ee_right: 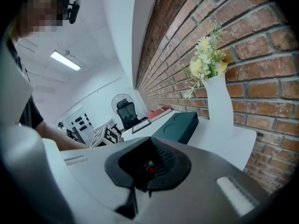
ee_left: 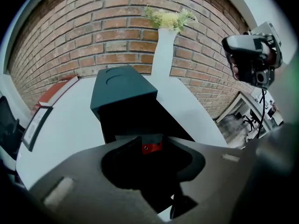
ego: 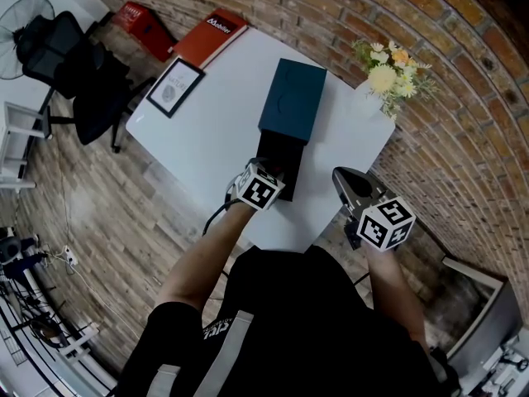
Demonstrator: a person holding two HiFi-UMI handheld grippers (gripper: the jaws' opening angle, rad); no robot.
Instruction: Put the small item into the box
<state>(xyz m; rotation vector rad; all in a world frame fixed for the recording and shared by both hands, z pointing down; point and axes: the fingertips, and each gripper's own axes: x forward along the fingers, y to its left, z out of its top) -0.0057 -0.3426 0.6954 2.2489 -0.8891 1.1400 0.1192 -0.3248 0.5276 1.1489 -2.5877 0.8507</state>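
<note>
Teal box (ego: 291, 104) lies on the desk (ego: 211, 139), long axis near to far. Its lid is slid far and its black tray (ego: 277, 151) is open at the near end. Left gripper (ego: 275, 174) is over the tray, fingers apart. The small item cannot be made out in the dark tray. Right gripper (ego: 343, 180) is right of the box, fingers together.

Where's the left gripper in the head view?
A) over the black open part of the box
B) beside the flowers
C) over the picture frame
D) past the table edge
A: the head view shows the left gripper over the black open part of the box, just below the teal lid; the picture frame and flowers are well away.
</note>
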